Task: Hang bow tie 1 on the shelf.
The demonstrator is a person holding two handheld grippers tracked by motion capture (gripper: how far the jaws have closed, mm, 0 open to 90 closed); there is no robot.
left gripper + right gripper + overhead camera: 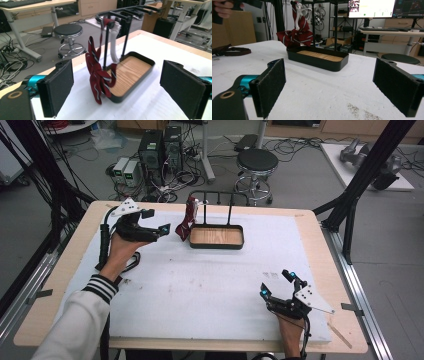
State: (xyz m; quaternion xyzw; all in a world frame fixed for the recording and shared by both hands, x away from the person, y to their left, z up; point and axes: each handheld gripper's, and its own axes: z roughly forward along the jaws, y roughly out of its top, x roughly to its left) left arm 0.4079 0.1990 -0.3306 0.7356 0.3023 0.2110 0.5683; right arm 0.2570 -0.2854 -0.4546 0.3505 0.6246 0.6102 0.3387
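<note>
Left claw point(116, 87) gapes just before the hanging bow tie point(100, 75).

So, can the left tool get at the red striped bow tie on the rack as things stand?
Probably yes. The left tool stands open beside the bow tie, which hangs from the rack over the tray's edge, with nothing between them.

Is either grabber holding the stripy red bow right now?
No. The left hand-held gripper is open beside the dark red striped bow tie, which hangs from the black rack. The right hand-held gripper is open too.
</note>
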